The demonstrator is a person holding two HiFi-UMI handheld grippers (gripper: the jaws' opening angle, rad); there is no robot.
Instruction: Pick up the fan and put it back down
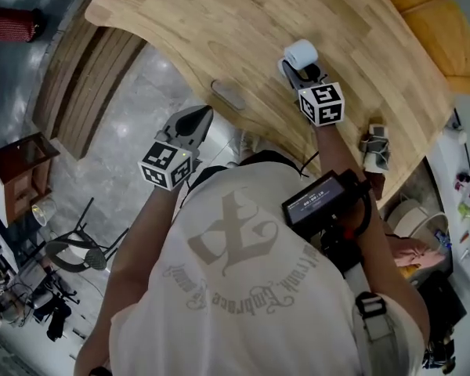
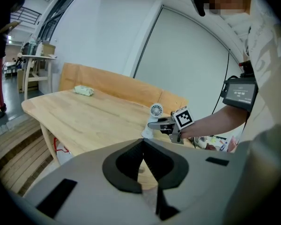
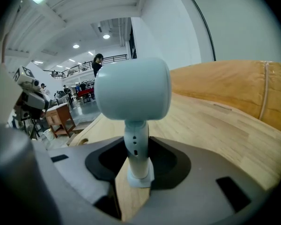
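A small white fan (image 1: 301,53) stands upright near the front edge of the wooden table (image 1: 219,22), its round head on a slim stem. In the right gripper view the fan (image 3: 132,90) fills the middle, with its base on the wood. My right gripper (image 3: 138,158) is shut on the stem, one pad on each side. The left gripper view shows the fan (image 2: 155,110) and the right gripper (image 2: 152,124) from the side. My left gripper (image 1: 200,116) hangs off the table's edge, away from the fan, with its jaws (image 2: 143,146) shut on nothing.
A green packet (image 2: 83,91) lies at the table's far end. A small grey and white object (image 1: 374,147) sits at the table edge to the right of my right hand. An orange bench back (image 1: 431,14) runs behind the table. A small wooden stand (image 1: 16,163) is on the floor at the left.
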